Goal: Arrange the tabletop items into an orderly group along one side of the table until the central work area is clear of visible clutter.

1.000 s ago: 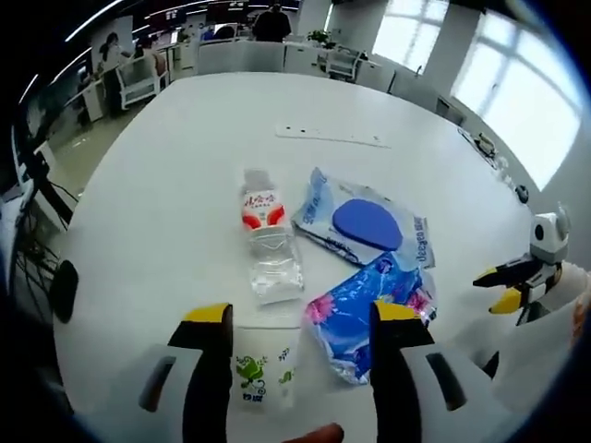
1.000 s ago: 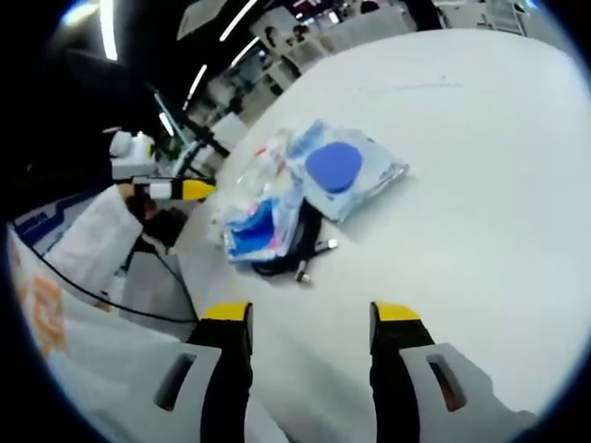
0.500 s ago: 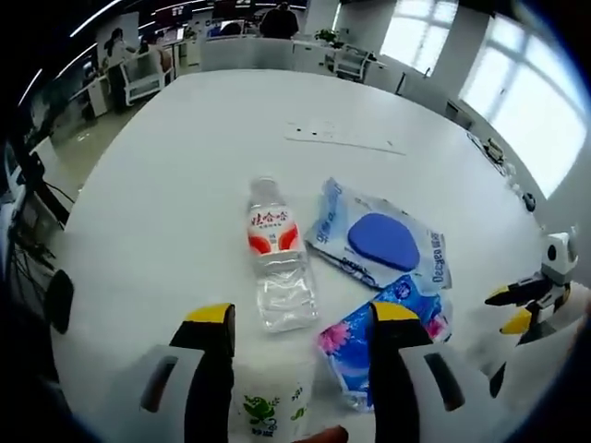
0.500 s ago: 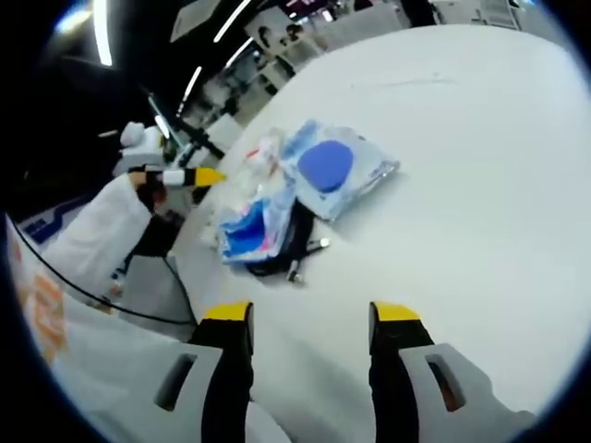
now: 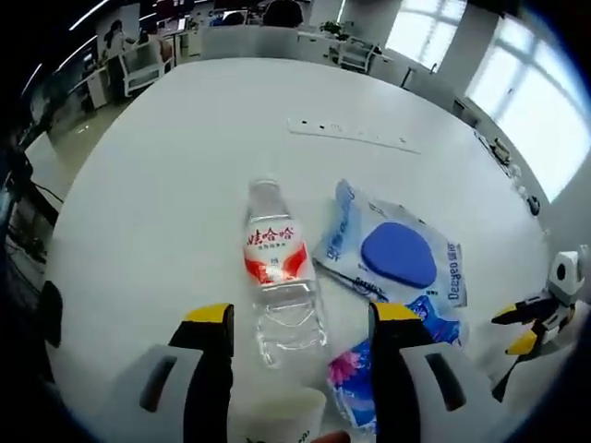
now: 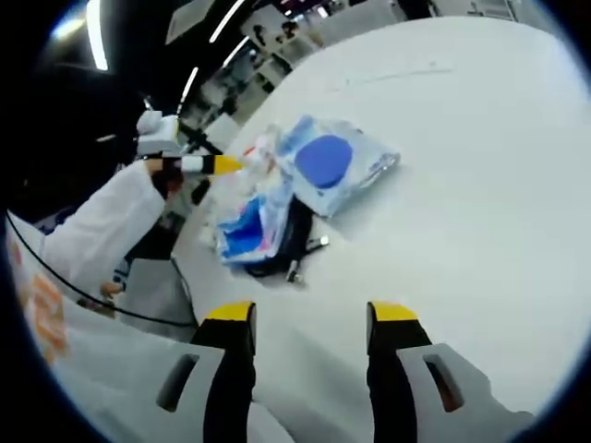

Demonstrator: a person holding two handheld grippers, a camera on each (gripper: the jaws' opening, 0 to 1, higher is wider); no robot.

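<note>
A clear water bottle (image 5: 277, 268) with a red and white label lies on the white table (image 5: 166, 175). To its right lies a clear packet with a blue oval (image 5: 397, 254), and below that a blue floral packet (image 5: 355, 378). A paper cup's rim (image 5: 272, 411) shows at the bottom edge. My left gripper (image 5: 302, 316) hangs open above the bottle's base, holding nothing. My right gripper (image 6: 311, 314) is open over bare table, short of the blue-oval packet (image 6: 328, 161), the floral packet (image 6: 245, 231) and a black item (image 6: 294, 242) under them.
A flat white strip (image 5: 351, 134) lies farther across the table. The right gripper's yellow tips (image 5: 517, 328) show at the right edge, the left gripper's tip (image 6: 199, 164) near the pile, on a white sleeve (image 6: 102, 231). Chairs and desks stand beyond the table.
My left gripper has moved forward over the bottle, so the cup has slid to the bottom edge. In the right gripper view, the left gripper has come closer to the pile.
</note>
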